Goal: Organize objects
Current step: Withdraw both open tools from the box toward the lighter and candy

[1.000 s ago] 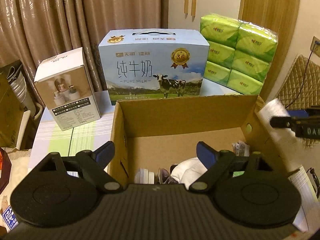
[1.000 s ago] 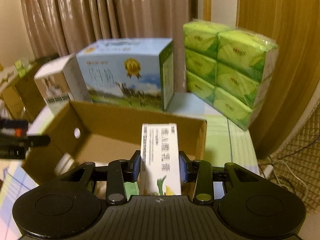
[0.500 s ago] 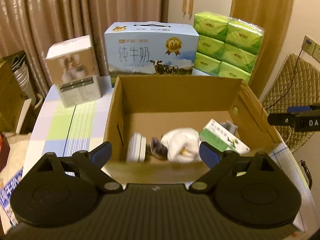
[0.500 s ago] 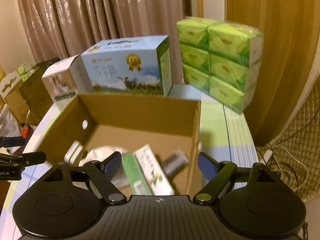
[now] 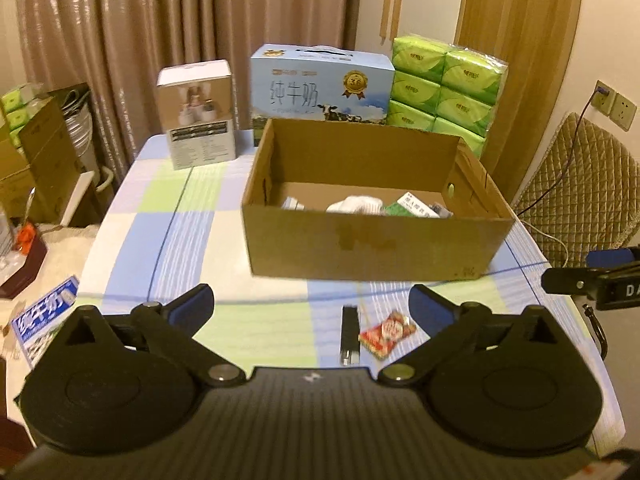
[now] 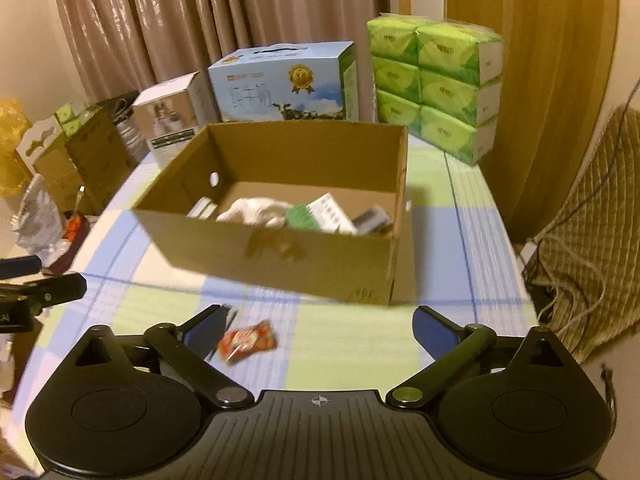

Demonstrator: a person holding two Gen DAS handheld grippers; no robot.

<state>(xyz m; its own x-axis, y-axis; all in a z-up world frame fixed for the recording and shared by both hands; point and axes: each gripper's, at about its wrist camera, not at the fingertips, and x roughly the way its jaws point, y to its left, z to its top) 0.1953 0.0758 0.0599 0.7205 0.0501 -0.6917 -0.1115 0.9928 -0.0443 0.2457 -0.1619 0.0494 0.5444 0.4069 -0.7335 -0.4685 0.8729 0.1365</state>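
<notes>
An open cardboard box [image 5: 376,240] stands mid-table and holds a white cloth [image 5: 354,204], a green-and-white carton [image 5: 416,206] and other small items. In front of it on the checked cloth lie a red snack packet [image 5: 386,332] and a slim black object [image 5: 349,334]. My left gripper [image 5: 310,298] hovers over them with its jaws opening wide and nothing between them. My right gripper [image 6: 320,318] hangs before the box [image 6: 280,248], jaws also opening and holding nothing. The red packet [image 6: 248,340] lies by its left finger.
Behind the box stand a blue milk case [image 5: 320,84], a white appliance box [image 5: 196,116] and stacked green tissue packs [image 5: 444,84]. A quilted chair [image 5: 580,184] is to the right, with cartons and clutter left of the table. A small milk carton [image 5: 44,320] lies at the table's left edge.
Both grippers pulled back from above the box to the near side of the table. The right gripper let go of the green-and-white carton, which now lies inside the box. Both jaws widened.
</notes>
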